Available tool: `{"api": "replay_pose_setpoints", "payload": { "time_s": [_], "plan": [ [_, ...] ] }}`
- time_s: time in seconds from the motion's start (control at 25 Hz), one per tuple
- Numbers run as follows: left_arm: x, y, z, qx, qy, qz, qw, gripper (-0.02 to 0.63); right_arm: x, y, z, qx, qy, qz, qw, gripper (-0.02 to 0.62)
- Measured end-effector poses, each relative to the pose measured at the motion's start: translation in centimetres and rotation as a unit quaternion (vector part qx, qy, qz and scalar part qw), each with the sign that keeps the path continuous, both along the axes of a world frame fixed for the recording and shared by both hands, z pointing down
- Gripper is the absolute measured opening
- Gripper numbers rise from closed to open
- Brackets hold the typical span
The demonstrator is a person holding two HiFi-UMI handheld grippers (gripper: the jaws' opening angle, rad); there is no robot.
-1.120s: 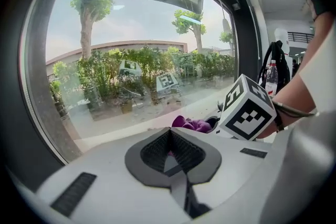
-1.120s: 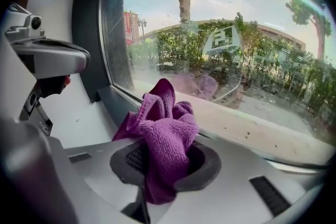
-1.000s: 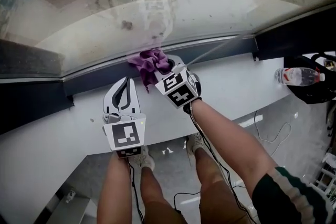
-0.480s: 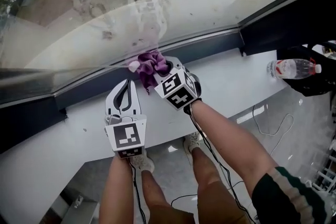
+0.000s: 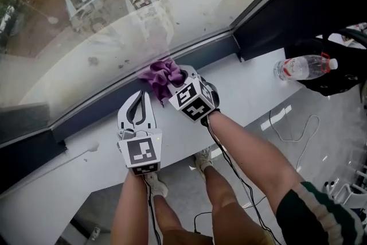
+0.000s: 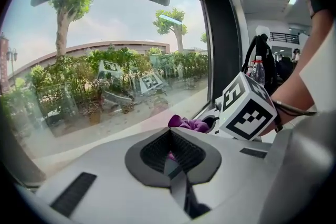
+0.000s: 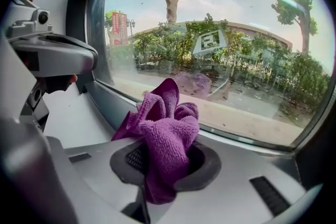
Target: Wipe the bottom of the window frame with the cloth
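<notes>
A crumpled purple cloth [image 5: 163,76] is pressed against the dark bottom strip of the window frame [image 5: 97,106], just below the glass. My right gripper [image 5: 174,82] is shut on the cloth, and in the right gripper view the cloth [image 7: 165,131] bulges up from between the jaws beside the frame [image 7: 110,98]. My left gripper [image 5: 139,97] lies on the white sill [image 5: 252,83] just left of the right one, jaws shut on nothing. The left gripper view shows its closed jaws [image 6: 173,157], with the cloth [image 6: 187,123] and the right gripper's marker cube [image 6: 247,110] beyond.
A dark frame post [image 5: 281,8] rises at the right end of the glass. A plastic water bottle [image 5: 301,67] lies on the sill next to a black bag [image 5: 338,74]. A thin cable [image 5: 298,129] trails on the floor below, by the person's legs.
The right gripper and the cloth now sit nearer the dark post at the right than a second ago. The left gripper has kept alongside. Both stay shut.
</notes>
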State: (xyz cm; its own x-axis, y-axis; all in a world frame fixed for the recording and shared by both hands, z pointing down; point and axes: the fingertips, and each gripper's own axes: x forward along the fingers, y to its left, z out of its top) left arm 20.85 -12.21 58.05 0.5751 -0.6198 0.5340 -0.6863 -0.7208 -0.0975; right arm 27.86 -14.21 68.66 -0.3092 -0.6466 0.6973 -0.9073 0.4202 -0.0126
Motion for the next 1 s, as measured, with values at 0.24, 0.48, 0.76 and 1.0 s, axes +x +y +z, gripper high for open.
{"api": "replay_pose_setpoints", "payload": {
  "time_s": [0.24, 0.48, 0.76, 1.0],
  "plan": [
    [5.2, 1.1, 0.2, 0.001, 0.007, 0.026, 0.9996, 0.006, 5.8, 0.9, 0.0, 0.005, 0.009, 0.027, 1.000, 0.101],
    [10.0, 2.1, 0.4, 0.000, 0.010, 0.036, 0.9993, 0.006, 11.8, 1.7, -0.2, 0.009, 0.018, 0.071, 0.997, 0.101],
    [15.5, 3.0, 0.4, -0.002, 0.015, 0.056, 0.9983, 0.006, 18.9, 3.2, 0.1, 0.014, 0.053, 0.142, 0.988, 0.101],
    [19.4, 3.8, 0.4, -0.006, 0.026, 0.084, 0.9961, 0.006, 22.5, 4.6, -0.6, 0.038, 0.111, 0.191, 0.975, 0.101]
  ]
}}
